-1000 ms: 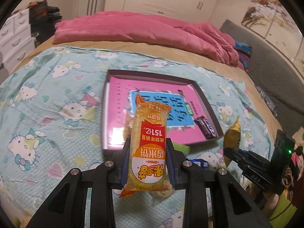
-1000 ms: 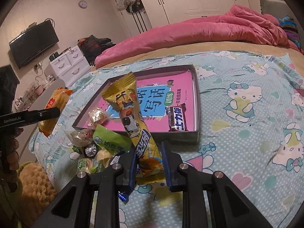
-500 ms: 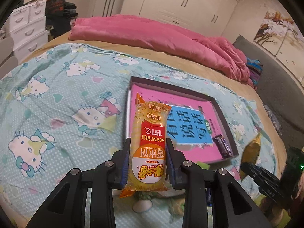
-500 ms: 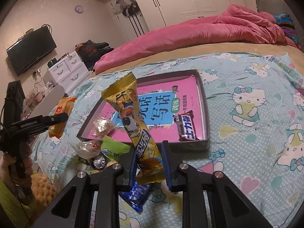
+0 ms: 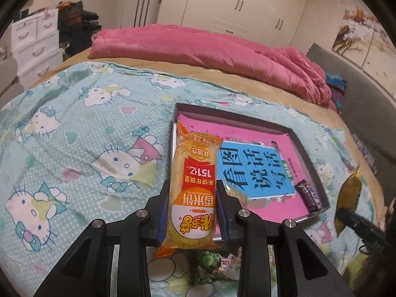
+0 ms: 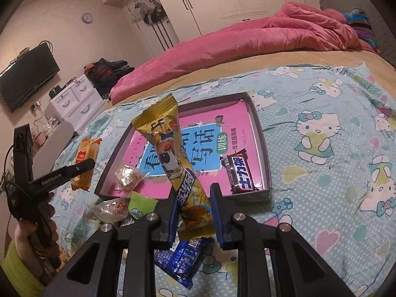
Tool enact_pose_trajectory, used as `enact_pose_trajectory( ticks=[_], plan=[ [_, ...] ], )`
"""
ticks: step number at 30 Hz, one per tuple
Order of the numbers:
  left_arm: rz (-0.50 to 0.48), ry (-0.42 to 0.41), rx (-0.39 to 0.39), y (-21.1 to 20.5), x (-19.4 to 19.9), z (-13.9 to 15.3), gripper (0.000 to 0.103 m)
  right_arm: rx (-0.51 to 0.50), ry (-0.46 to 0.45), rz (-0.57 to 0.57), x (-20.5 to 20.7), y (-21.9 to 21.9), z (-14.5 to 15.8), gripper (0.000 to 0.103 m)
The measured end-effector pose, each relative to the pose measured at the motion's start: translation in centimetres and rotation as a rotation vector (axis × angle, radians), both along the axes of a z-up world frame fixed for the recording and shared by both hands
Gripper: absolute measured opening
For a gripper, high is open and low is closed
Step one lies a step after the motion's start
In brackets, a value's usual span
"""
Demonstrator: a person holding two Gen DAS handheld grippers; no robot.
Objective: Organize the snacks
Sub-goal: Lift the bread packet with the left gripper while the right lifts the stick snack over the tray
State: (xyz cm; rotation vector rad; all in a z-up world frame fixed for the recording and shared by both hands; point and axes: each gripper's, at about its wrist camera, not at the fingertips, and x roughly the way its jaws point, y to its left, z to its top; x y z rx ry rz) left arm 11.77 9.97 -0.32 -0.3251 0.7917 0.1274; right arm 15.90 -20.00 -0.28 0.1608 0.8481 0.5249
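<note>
Carrying snacks toward the tray is judged to be the step in hand. In the left wrist view, the left gripper [image 5: 193, 205] is clamping an orange rice-cracker packet [image 5: 194, 188] that is standing up between the pads, its top overlapping the near-left corner of the dark-rimmed tray [image 5: 250, 118]; the next move is calling for a short advance over the rim before release. A chocolate bar [image 5: 308, 195] is lying inside at the right wall. In the right wrist view, the right gripper [image 6: 193, 216] is pinching a yellow wafer packet [image 6: 173, 158] by its lower end, its upper end leaning over the tray's near edge [image 6: 250, 196]. Loose sweets [image 6: 116, 205] and a blue packet [image 6: 184, 257] are lying outside, just before the tray.
</note>
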Motion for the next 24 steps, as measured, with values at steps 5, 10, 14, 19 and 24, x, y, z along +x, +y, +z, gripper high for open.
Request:
enact_pose_trajectory(
  ticks=[5,10,14,19,24],
  plan=[
    [-0.013,-0.017,0.013,-0.1,0.5,-0.5,0.034,-0.014,0.003,-0.025,0.3,0.4,0.1,0.025],
    [-0.028,-0.012,0.041,-0.3,1.0,-1.0,0.034,0.002,0.025,-0.069,1.4,0.5,0.0,0.025],
    [-0.04,-0.011,0.07,-0.6,1.7,-1.2,0.034,0.015,0.035,-0.088,2.3,0.8,0.2,0.025],
    [-0.056,-0.01,0.097,-1.1,2.3,-1.3,0.034,0.018,0.043,-0.092,3.0,1.6,0.2,0.025],
    [-0.068,0.004,0.099,-1.0,2.9,-1.7,0.034,0.01,0.04,-0.091,3.2,2.3,0.3,0.025]
  ],
)
